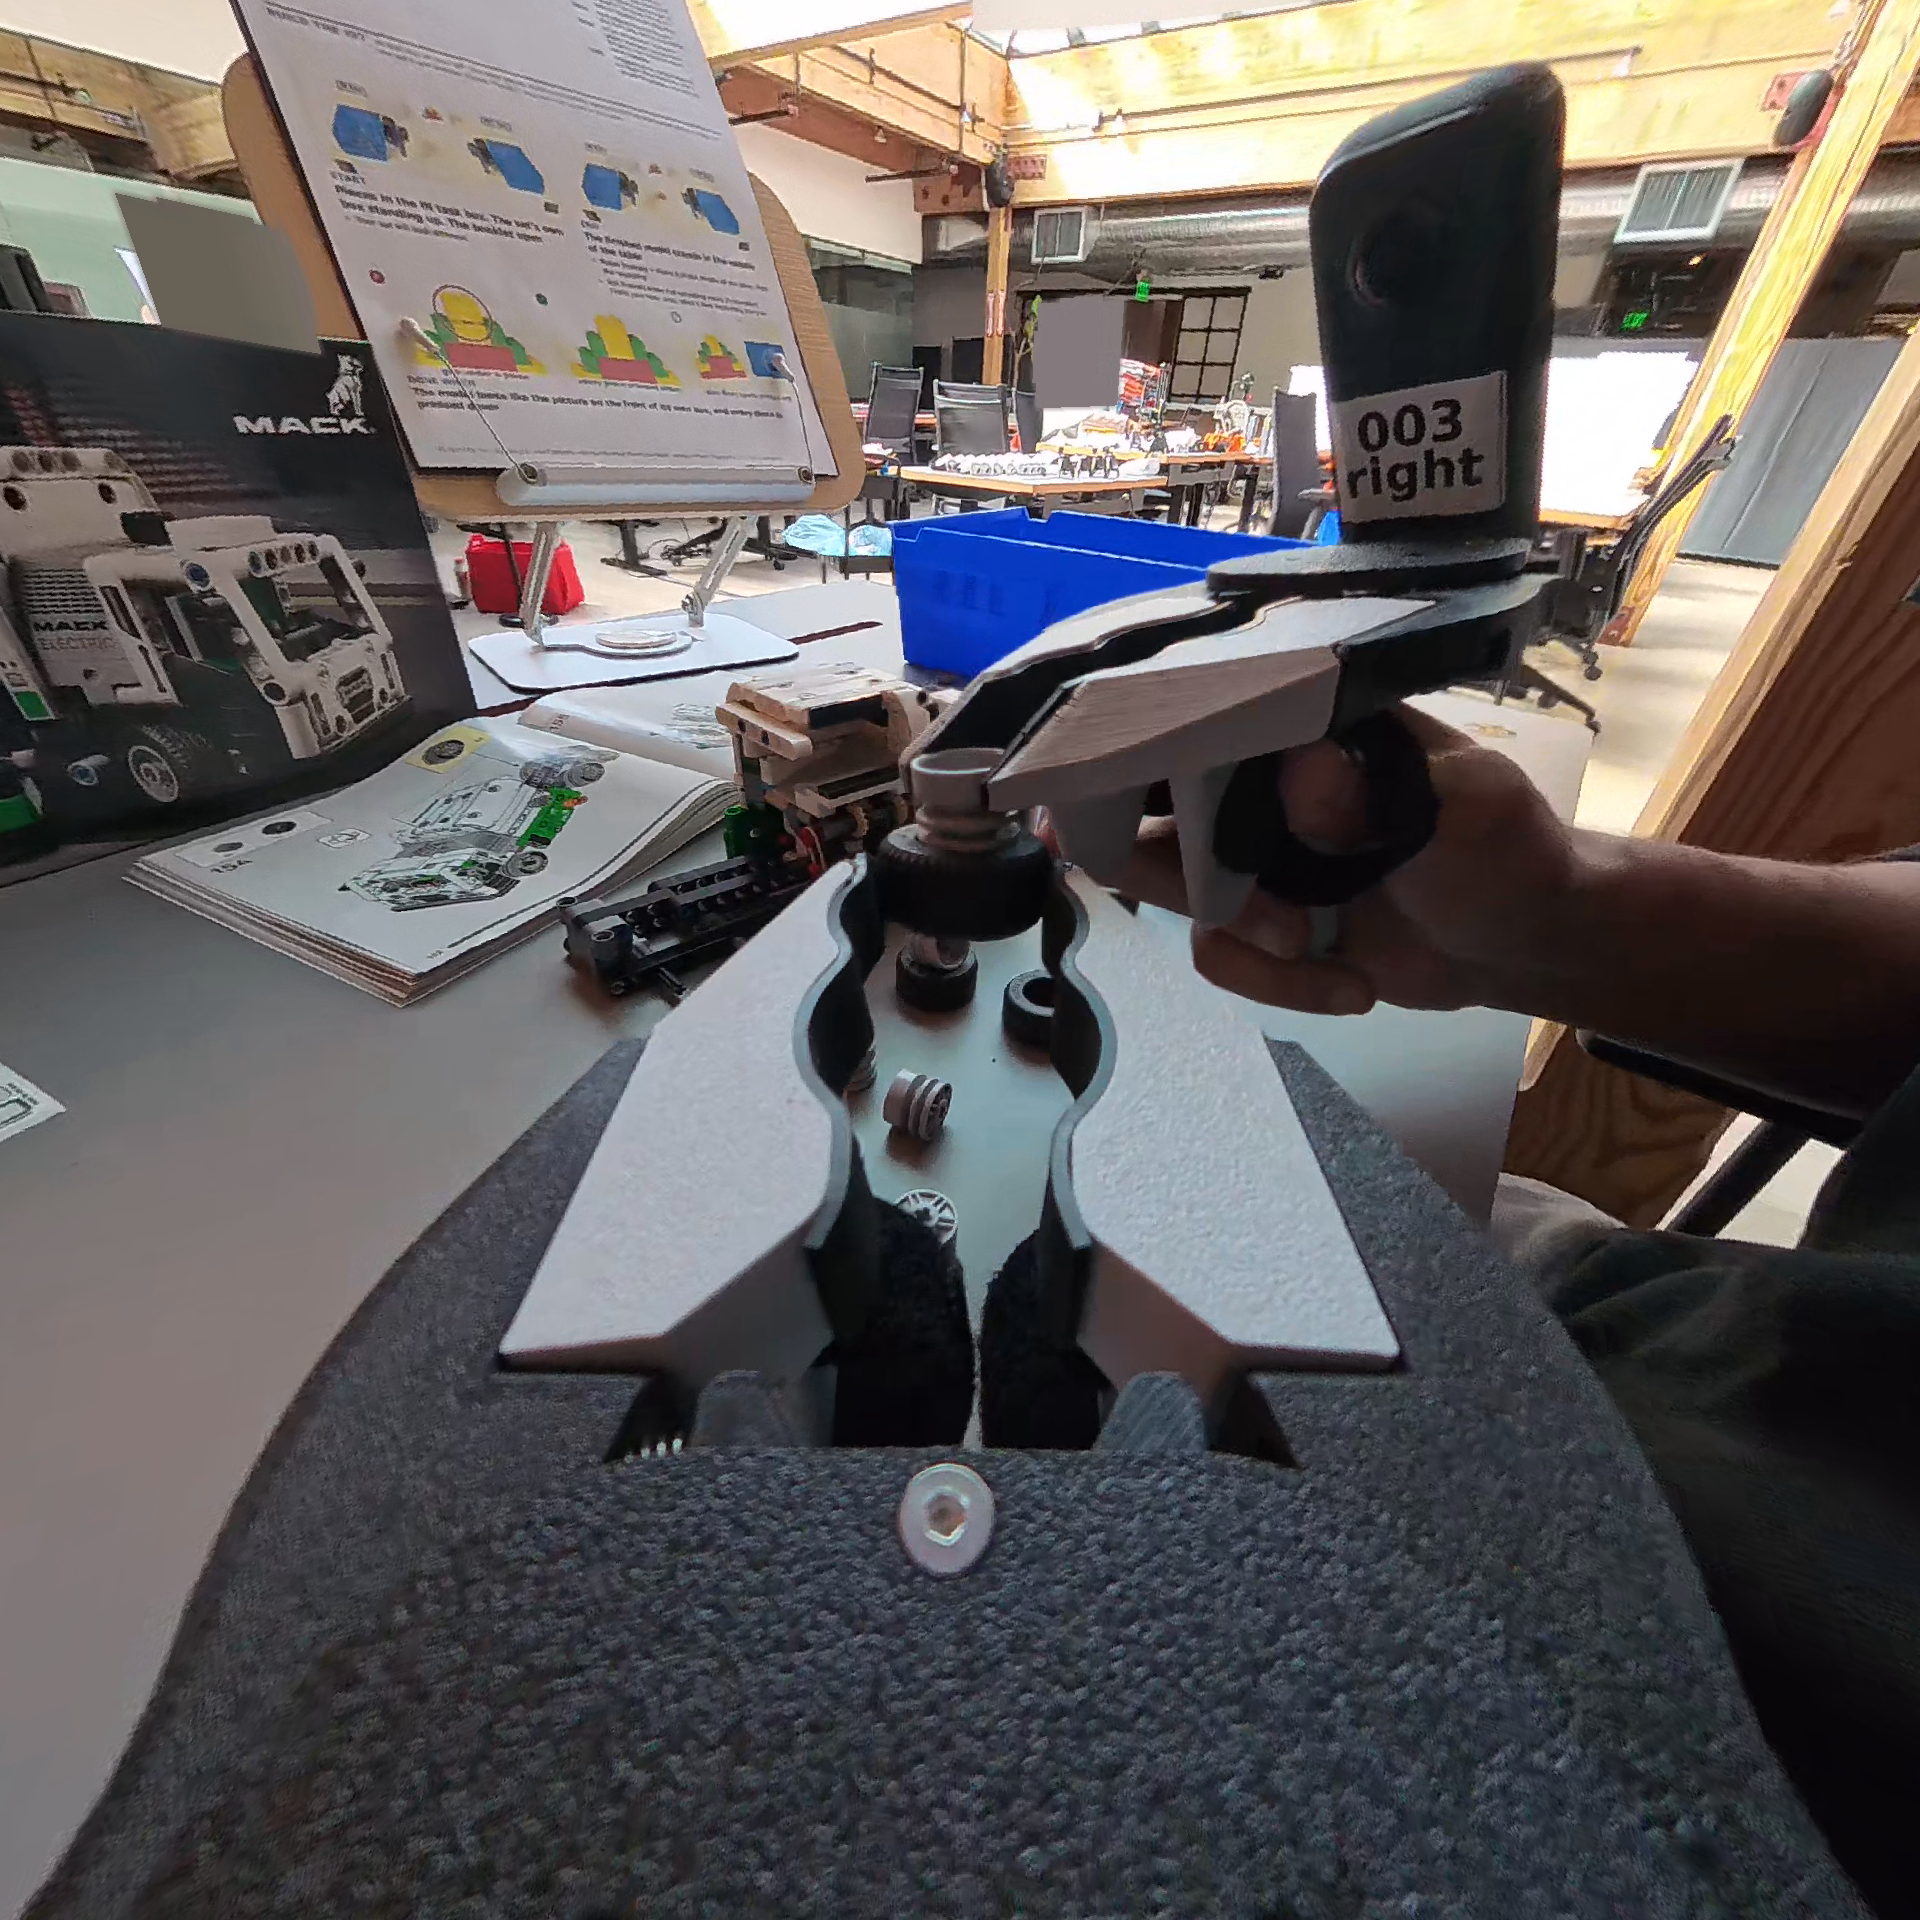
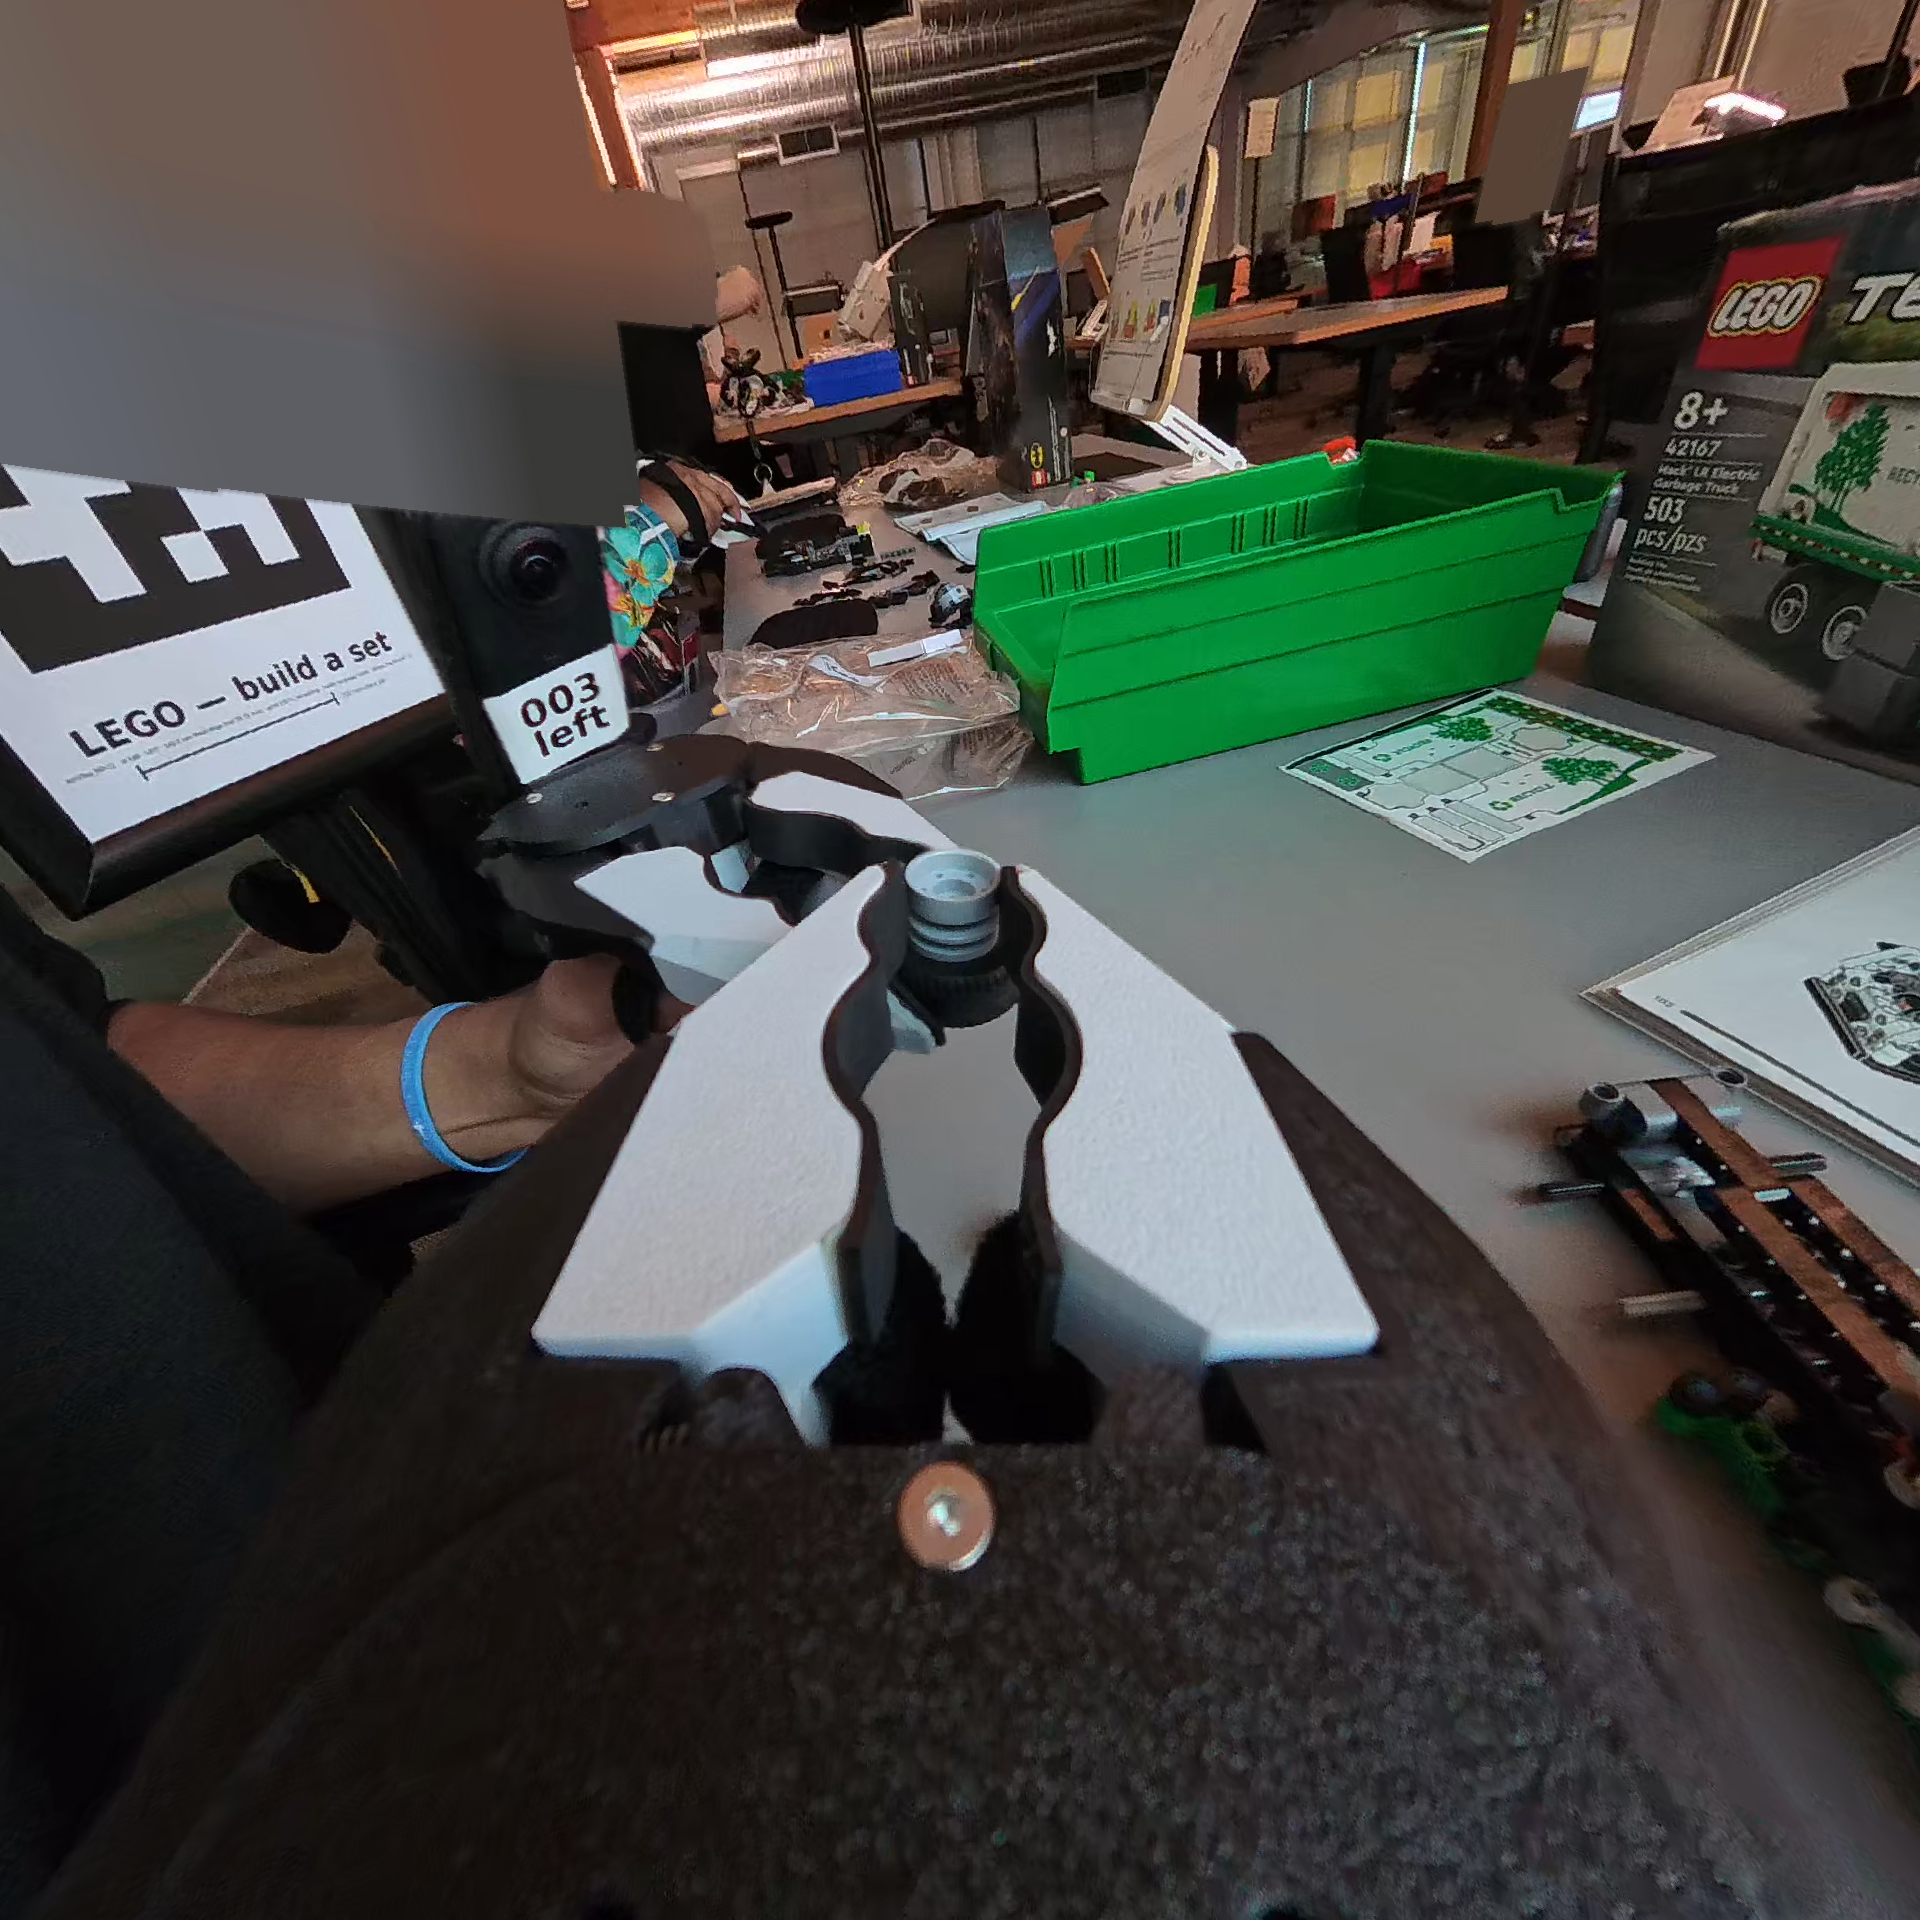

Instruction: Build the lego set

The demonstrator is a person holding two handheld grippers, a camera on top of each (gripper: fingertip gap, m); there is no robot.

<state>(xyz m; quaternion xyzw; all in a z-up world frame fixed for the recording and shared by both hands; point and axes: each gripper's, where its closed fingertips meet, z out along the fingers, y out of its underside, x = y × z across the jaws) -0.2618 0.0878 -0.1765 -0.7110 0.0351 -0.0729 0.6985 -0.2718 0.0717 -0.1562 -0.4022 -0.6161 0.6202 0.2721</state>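
The left hand-held gripper (image 1: 961, 894) grips a black tire (image 1: 961, 878); the right hand-held gripper (image 2: 951, 935) pinches the grey rim (image 2: 953, 914) at its 12 o'clock. Best press straight, axes aligned, above the counter (image 2: 1299, 935).

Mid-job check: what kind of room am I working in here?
Probably a shared open-plan workshop or lab: rows of long work tables with office chairs, exposed ceiling ducts, and parts bins on your grey table.
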